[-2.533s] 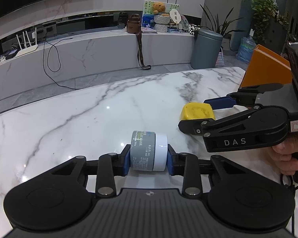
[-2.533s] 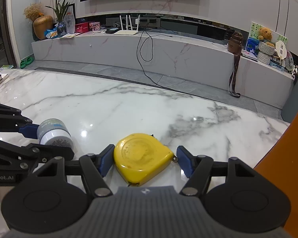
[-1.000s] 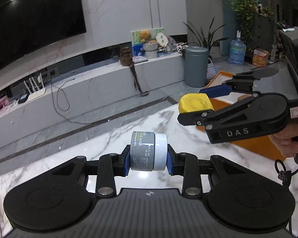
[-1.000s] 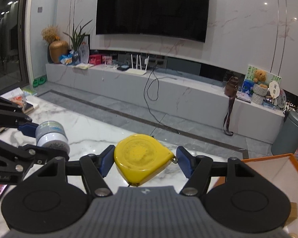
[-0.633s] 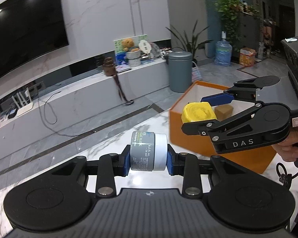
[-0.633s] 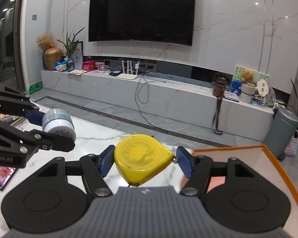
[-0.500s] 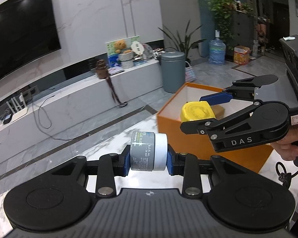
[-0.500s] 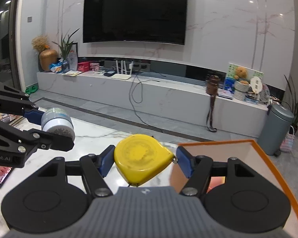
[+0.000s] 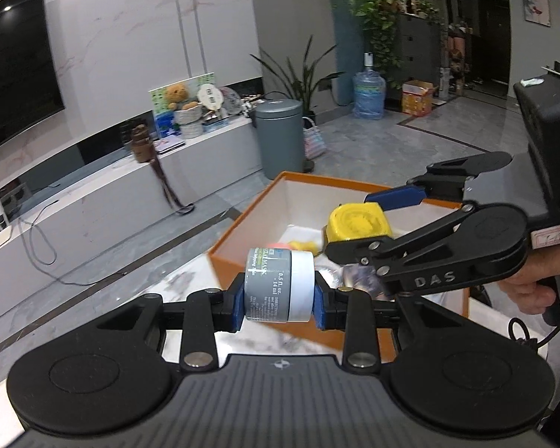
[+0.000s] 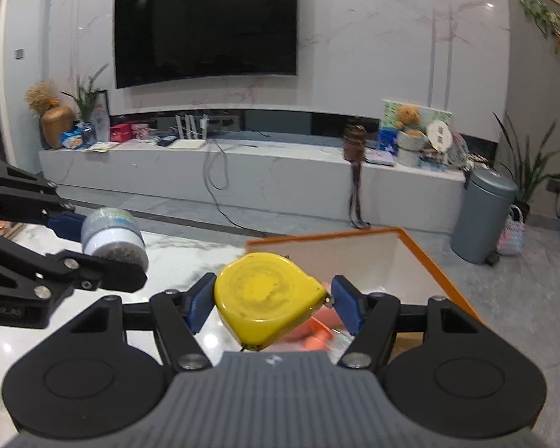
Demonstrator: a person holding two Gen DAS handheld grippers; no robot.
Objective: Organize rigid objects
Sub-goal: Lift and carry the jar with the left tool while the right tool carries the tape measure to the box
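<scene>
Both loads have come up off the white veined marble table [image 9: 190, 280] and swung across to the open orange cardboard box with white inner walls [image 9: 280, 201], which a couple of seconds ago sat only at the right edge of the left wrist view and now fills its centre and right. That puts the carry close to its end; I judge the release into the box comes next.

The left tool [image 9: 279, 296] pinches a small squat cylindrical jar, grey printed label and white lid [image 9: 279, 284], on its side, blue pads against its two flat ends, at lower centre of the left view and in front of the box's near orange wall. The right tool [image 10: 274, 300] is clamped on a rounded yellow plastic tape measure [image 10: 267, 296], smooth and slightly glossy, held at lower centre of the right view over the box's near corner.

Inside the box lie blurred things, something orange-red, something yellow and crinkled clear film; I cannot tell what they are. The jar and tape measure look hard and should drop without deforming.
</scene>
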